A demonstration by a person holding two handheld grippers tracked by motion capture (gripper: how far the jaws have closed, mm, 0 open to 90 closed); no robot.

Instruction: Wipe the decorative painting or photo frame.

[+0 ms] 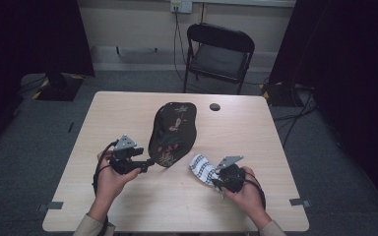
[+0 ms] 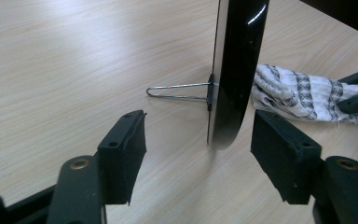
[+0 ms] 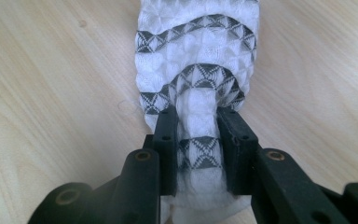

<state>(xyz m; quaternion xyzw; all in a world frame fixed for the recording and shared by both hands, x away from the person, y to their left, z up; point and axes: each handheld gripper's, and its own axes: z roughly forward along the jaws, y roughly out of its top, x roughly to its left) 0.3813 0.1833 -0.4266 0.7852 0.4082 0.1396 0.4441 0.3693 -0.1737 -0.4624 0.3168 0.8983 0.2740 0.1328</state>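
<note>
A black oval plaque (image 1: 173, 130) with a red and gold flower pattern stands tilted in the middle of the table. In the left gripper view it is edge-on, a thin glossy black plaque (image 2: 235, 70) propped by a wire stand (image 2: 177, 91). My left gripper (image 1: 145, 166) is at its near lower edge. The left gripper (image 2: 200, 154) is open, its jaws on either side of the edge without touching it. A white cloth (image 1: 202, 167) with black patterned bands lies right of the plaque. My right gripper (image 1: 216, 179) is shut on the cloth (image 3: 196, 56), pinching a fold between its pads (image 3: 168, 140).
The wooden table (image 1: 118, 113) has a dark round hole (image 1: 215, 106) near its far edge. A black folding chair (image 1: 219, 51) stands behind the table, with dark curtains at both sides. The cloth (image 2: 303, 93) lies just beyond the plaque.
</note>
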